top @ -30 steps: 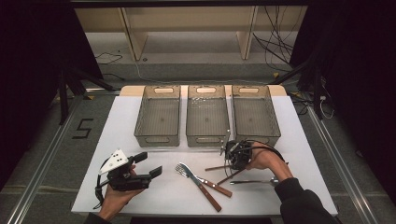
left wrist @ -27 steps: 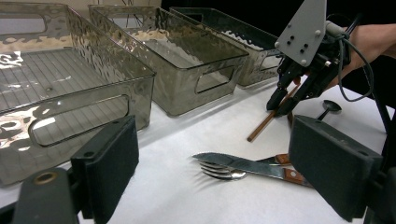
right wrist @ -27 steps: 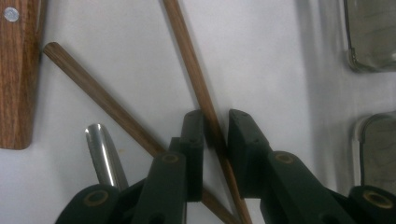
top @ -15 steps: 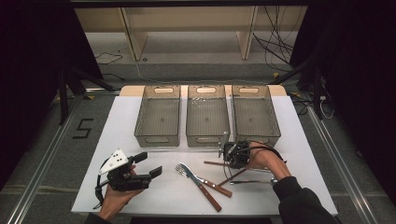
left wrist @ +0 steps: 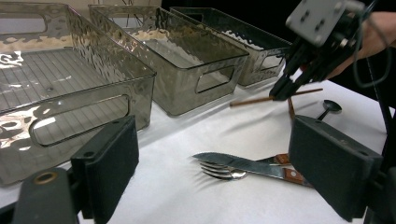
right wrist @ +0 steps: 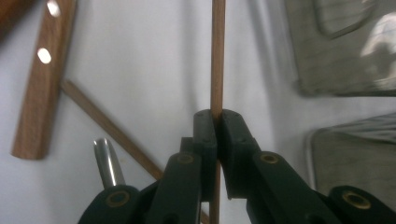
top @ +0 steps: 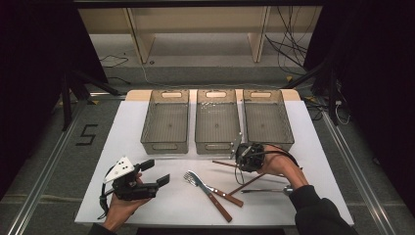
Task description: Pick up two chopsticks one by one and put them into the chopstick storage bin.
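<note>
A: Chopstick [right wrist: 217, 56] status?
B: Clamped between the jaws of my right gripper [right wrist: 217, 122], lifted just off the white table [top: 161, 205] in front of the middle bin [top: 217, 120].
A: Second chopstick [right wrist: 109, 128]?
B: Flat on the table, just beside the spoon [top: 266, 190], probably touching its handle.
A: Left gripper [left wrist: 212, 163]?
B: Jaws wide apart, nothing between them, resting in my left hand [top: 120, 208]. Fork [top: 213, 187] and knife [top: 208, 195] lie crossed at mid-table.

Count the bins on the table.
3, in a row across the table's far side: the left bin, the middle bin and the right bin. All three look empty; none seems hidden.
</note>
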`<state>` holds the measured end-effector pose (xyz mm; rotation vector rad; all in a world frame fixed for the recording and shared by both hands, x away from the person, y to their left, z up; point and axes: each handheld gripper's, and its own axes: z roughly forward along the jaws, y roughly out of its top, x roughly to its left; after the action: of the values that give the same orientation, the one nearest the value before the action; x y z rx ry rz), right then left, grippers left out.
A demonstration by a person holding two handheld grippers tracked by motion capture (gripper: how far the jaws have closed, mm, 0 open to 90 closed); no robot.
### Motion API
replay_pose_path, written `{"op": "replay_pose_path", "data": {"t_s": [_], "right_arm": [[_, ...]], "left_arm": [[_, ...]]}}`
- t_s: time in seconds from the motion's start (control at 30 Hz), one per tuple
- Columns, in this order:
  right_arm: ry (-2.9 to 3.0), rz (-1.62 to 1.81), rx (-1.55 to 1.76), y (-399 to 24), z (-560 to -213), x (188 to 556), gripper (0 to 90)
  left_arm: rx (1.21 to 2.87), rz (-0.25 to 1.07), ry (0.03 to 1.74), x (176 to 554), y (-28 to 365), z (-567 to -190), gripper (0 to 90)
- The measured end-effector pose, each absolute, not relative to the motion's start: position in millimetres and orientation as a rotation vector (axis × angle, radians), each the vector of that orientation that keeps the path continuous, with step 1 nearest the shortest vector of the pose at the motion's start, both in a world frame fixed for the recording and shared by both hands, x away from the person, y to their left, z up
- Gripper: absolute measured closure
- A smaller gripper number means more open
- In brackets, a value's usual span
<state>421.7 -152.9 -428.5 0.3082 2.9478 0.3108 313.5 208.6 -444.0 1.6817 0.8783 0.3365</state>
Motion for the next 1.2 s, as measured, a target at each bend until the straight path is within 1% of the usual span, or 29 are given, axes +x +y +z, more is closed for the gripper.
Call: {"op": "replay_pose_path", "data": {"t_s": [0.27,0.47,0.6,0.83,1.03,1.2], "right_arm": [[2.813,0.634,0.577,-161,-397,420,85.7],[2.677,0.896,0.808,-169,-381,419,85.7],[2.627,0.970,0.887,-171,-378,418,85.7],[2.528,1.161,0.989,-167,-371,407,85.7],[2.467,1.255,1.033,-162,-372,402,85.7],[2.430,1.322,1.052,-159,-372,400,85.7]], "left_arm": [[1.684,0.328,0.881,314,207,-444,15.7],[1.682,0.312,0.882,314,206,-444,15.7],[1.679,0.299,0.884,315,205,-443,15.7],[1.664,0.237,0.908,319,198,-440,15.7],[1.688,0.191,0.911,323,180,-436,15.7],[1.721,0.163,0.879,329,160,-432,15.8]]}}
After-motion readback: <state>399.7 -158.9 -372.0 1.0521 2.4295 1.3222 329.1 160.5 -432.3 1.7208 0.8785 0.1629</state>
